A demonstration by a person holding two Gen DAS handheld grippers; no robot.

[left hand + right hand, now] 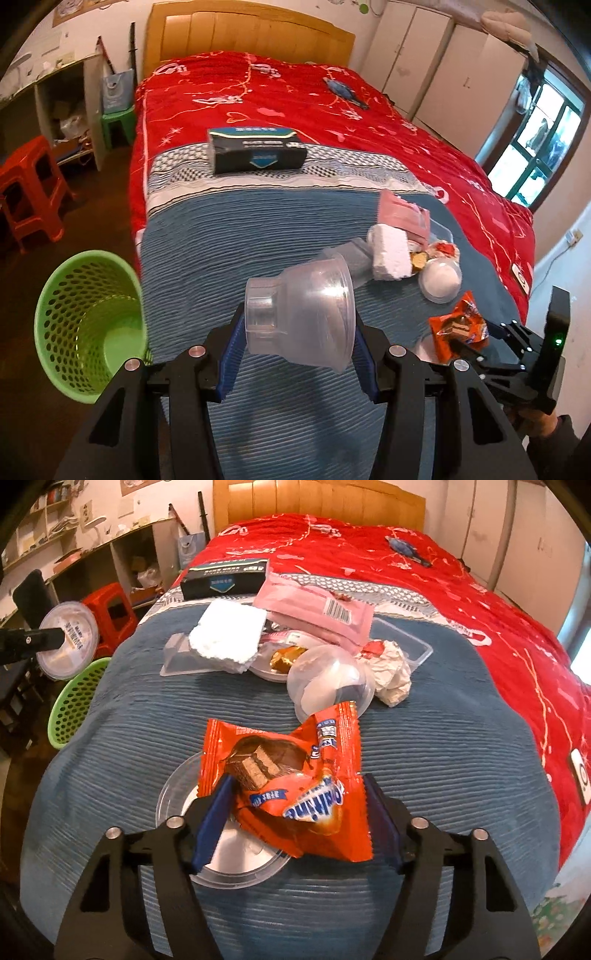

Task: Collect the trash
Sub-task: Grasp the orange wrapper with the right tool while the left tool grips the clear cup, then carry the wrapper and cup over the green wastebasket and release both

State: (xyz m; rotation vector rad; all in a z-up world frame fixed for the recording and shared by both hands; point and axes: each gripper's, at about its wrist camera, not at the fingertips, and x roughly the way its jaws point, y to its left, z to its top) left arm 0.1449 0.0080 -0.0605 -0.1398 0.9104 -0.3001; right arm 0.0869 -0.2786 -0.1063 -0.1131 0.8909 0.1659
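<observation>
My left gripper (295,325) is shut on a clear plastic cup (303,317), held on its side above the blue blanket. The cup also shows at the far left of the right wrist view (68,640). The green mesh waste basket (88,325) stands on the floor left of the bed, and shows in the right wrist view (75,701). My right gripper (299,801) straddles an orange snack wrapper (291,779) that lies over a clear round lid (236,853); its fingers (216,812) touch the wrapper's sides. It also shows in the left wrist view (476,332).
A trash pile lies mid-bed: white foam block (229,638), pink packet (314,609), clear dome lid (328,679), crumpled paper (391,675), clear tray (417,642). A dark box (255,151) sits farther back. Red stools (29,188) stand at the left.
</observation>
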